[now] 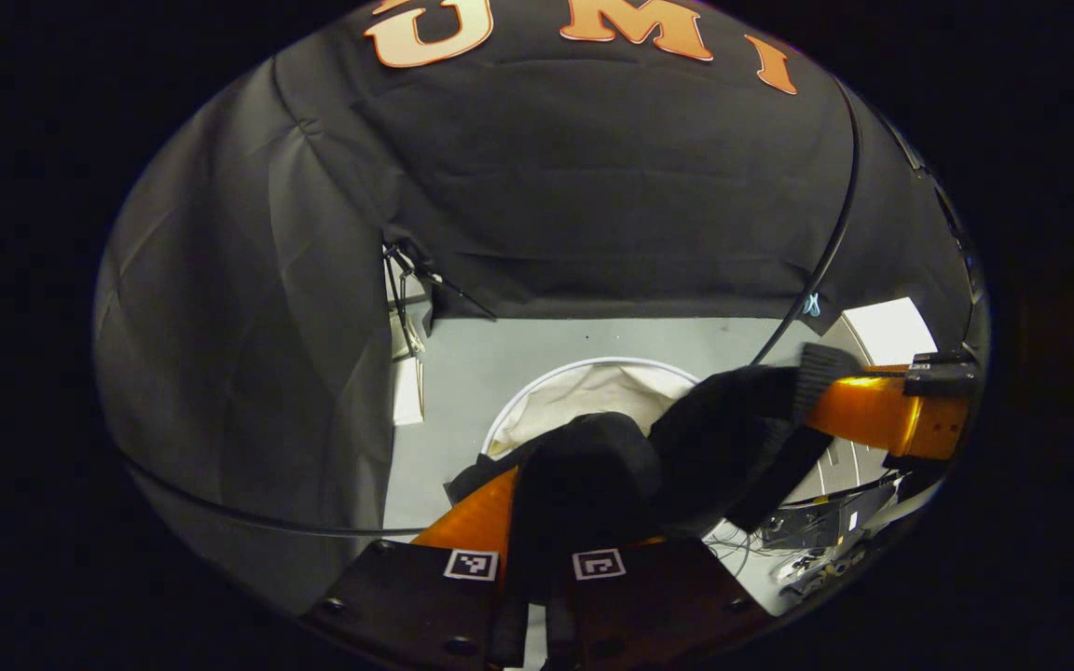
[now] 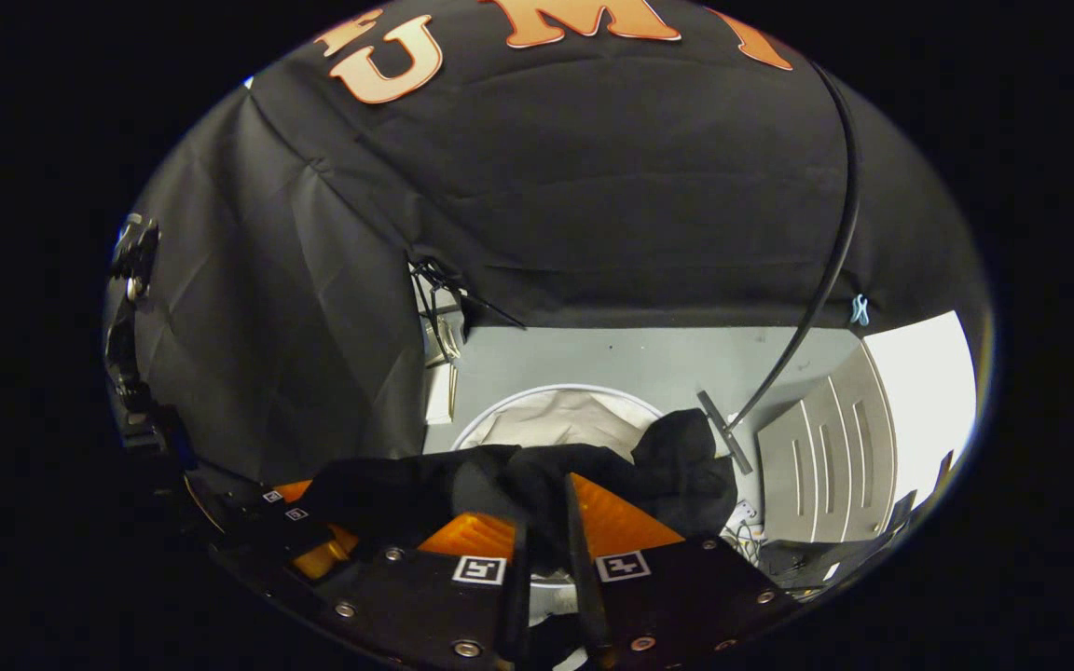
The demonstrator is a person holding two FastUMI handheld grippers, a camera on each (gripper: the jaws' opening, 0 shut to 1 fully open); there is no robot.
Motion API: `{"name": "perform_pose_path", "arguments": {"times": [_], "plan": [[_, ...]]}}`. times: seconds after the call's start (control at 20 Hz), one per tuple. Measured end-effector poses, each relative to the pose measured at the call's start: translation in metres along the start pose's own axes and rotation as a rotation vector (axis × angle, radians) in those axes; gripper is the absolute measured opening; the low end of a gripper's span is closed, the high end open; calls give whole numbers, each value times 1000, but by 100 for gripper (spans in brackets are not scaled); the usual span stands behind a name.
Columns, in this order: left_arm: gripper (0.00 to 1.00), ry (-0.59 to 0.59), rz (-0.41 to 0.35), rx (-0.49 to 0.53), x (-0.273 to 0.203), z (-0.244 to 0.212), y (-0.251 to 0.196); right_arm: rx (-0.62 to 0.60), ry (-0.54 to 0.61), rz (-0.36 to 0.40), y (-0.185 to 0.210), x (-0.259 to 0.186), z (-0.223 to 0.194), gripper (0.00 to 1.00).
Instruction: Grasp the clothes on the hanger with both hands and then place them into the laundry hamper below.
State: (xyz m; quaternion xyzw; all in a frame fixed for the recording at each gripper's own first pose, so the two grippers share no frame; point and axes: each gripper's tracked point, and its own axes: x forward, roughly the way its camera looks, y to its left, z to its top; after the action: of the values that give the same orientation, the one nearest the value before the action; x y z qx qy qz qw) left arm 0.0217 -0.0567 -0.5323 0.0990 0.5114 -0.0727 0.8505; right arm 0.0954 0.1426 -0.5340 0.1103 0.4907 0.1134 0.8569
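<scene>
Gripping 1 black garment (image 1: 593, 475) w/ 2 hand-held grippers, over 1 hamper (image 1: 584, 391).

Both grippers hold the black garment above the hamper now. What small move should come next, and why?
Probably lower both grippers a little toward the hamper before letting go. The left gripper and right gripper are each shut on the black garment, which hangs stretched between them just above the hamper's white opening.

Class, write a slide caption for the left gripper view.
Both tools hold dark clothes above the white hamper.
</scene>
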Motion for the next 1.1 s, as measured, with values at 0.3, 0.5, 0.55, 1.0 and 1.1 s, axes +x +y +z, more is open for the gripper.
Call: {"name": "perform_pose_path", "arguments": {"times": [0.3,0.5,0.55,1.0,1.1], "plan": [[36,27,6,-40,3,-4,22,-15,-8,-47,-12,-9,4,56],[69,7,21,-40,-3,-1,33,-38,-31,-87,-22,-24,5,86],[77,-5,26,-40,-9,1,36,-36,-42,-94,-24,-28,7,88],[99,-219,35,-65,-101,56,48,-45,-191,-130,-27,-131,34,94],[99,-302,34,-76,-135,80,55,-33,-253,-135,-28,-168,48,94]]}}
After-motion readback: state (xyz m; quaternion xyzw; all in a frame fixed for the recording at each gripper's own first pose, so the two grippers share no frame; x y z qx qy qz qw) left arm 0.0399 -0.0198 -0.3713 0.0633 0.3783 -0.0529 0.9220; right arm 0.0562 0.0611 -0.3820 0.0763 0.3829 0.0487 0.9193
